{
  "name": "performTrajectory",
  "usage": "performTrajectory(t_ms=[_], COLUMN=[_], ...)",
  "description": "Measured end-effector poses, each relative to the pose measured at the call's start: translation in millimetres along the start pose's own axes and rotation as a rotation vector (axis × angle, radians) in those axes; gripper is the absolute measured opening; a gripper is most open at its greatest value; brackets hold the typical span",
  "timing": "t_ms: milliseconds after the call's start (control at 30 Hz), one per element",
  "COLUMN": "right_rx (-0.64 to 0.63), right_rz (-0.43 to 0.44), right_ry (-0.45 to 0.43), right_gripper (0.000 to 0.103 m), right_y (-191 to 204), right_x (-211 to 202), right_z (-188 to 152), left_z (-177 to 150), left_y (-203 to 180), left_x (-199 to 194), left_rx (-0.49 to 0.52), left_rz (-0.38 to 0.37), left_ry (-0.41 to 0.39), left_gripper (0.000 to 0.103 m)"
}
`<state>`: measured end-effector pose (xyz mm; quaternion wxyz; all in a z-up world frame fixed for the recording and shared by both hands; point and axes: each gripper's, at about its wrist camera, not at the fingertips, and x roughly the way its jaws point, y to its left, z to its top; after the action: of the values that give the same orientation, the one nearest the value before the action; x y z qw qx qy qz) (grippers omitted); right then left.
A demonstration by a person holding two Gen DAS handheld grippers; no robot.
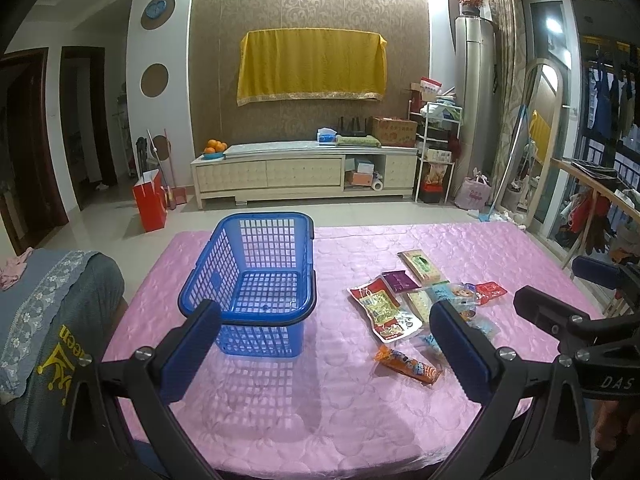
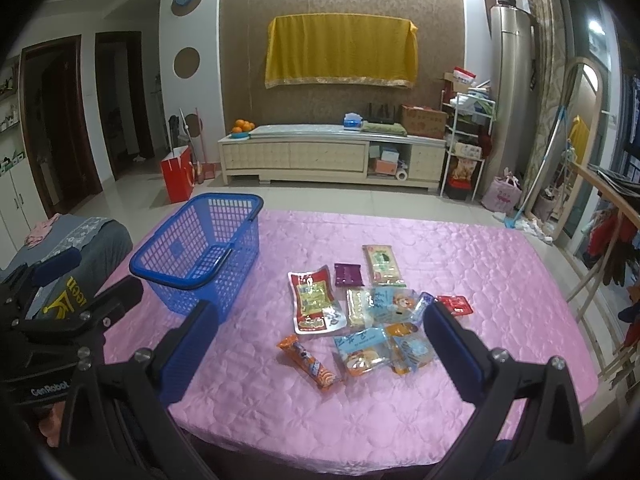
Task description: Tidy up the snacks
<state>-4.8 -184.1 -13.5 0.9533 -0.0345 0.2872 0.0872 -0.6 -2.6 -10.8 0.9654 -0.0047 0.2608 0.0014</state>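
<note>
An empty blue plastic basket (image 1: 208, 276) (image 2: 224, 198) stands upright on the left of the pink-covered table (image 1: 320, 400) (image 2: 480, 272). Loose snack packs lie to its right: a red-and-silver pouch (image 1: 380, 308) (image 2: 316, 300), an orange stick pack (image 1: 408, 364) (image 2: 310, 364), a purple packet (image 2: 348, 274), a beige-green pack (image 2: 382, 264), a small red packet (image 2: 454, 304) and light blue bags (image 2: 362, 346). My left gripper (image 1: 328, 344) hangs open just in front of the basket. My right gripper (image 2: 322, 346) is open above the near snacks, holding nothing.
A chair with a grey lace-trimmed cover (image 1: 52, 320) (image 2: 80, 240) stands against the table's left side. Beyond the table's far edge is tiled floor, a red bag (image 1: 150, 204) and a low TV cabinet (image 1: 304, 172). A wooden rack (image 2: 600, 208) stands to the right.
</note>
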Motion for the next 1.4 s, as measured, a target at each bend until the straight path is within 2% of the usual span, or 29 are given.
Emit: performTrajectory(t_ms=[1400], right_rx=[-0.006], right_rz=[0.022], right_ry=[0.029], right_gripper=[0.103], right_y=[3.9], right_x=[2.9], right_z=[0.7], left_z=[1.8], left_y=[1.0], left_x=[-1.8], left_rx=[0.004], left_rz=[0.014], left_ry=[0.012], left_gripper=[0.103])
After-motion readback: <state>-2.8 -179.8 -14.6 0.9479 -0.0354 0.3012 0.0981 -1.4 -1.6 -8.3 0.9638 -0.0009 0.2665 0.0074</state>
